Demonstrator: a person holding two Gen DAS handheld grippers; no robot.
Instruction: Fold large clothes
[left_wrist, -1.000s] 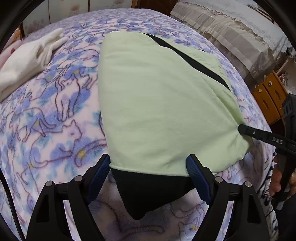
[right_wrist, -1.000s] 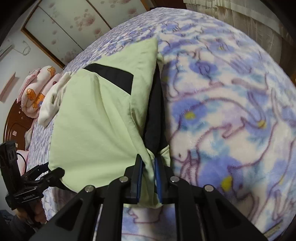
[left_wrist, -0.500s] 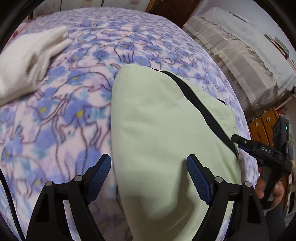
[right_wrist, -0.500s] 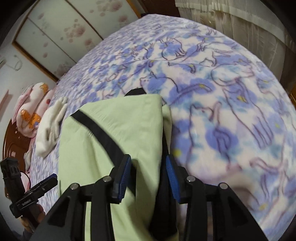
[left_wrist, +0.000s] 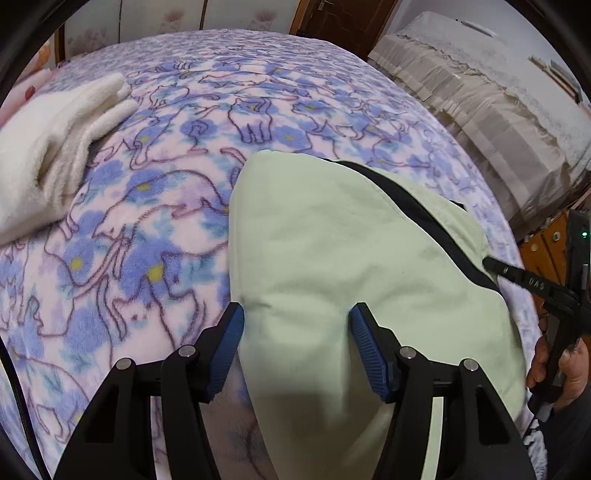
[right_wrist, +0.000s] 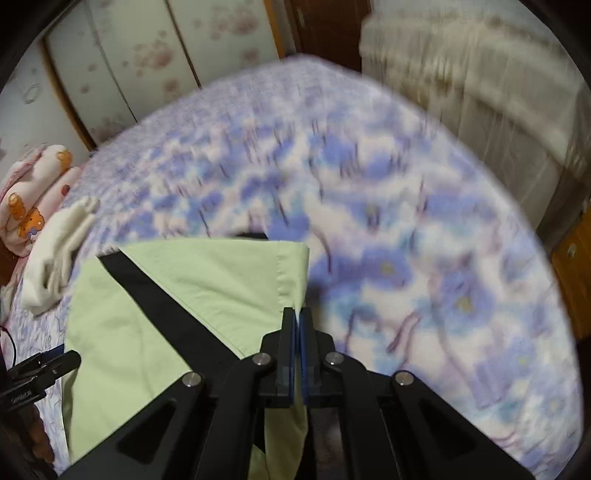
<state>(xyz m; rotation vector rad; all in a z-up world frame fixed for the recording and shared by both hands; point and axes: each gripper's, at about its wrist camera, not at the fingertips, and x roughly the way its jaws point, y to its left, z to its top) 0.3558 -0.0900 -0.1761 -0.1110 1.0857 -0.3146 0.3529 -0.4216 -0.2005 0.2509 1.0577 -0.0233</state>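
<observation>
While the left gripper (left_wrist: 297, 325) straddles the green garment (left_wrist: 332, 258), the right gripper (right_wrist: 296, 317) pinches its edge.

You can read very little here. In your left wrist view, the right gripper (left_wrist: 491, 264) reaches in from the right edge, and its black finger carries small pale letters that look like "DAS", printed upside down from this angle. In your right wrist view, the left gripper (right_wrist: 72, 360) shows at the lower left edge with a short pale word on its black body, but it is too small and tilted to read. Nothing else in either view bears any legible text, number, brand or sign.
</observation>
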